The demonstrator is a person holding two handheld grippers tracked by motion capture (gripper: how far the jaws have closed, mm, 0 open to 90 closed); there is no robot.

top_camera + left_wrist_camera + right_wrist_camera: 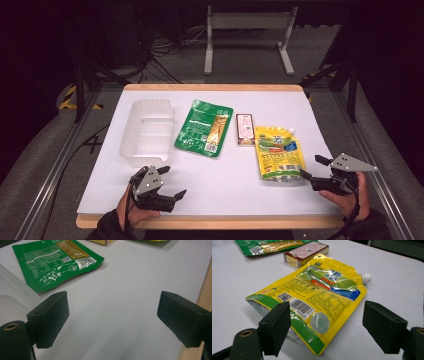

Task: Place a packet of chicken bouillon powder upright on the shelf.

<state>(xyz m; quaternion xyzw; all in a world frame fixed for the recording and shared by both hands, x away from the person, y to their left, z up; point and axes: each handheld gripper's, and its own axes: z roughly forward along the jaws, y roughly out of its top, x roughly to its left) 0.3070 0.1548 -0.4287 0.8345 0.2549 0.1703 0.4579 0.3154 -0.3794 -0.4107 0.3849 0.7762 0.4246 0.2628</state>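
The yellow spouted pouch (279, 155) lies flat at the table's 4 o'clock, long axis near-to-far, white spout (366, 278) toward 12. The right gripper (311, 168) waits just beside its bottom corner, jaws wide, empty. The left gripper (172, 182) likewise gapes, empty.

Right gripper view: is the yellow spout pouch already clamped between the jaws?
No. The right gripper has its jaws wide apart, the yellow spout pouch lying flat and untouched beyond them.
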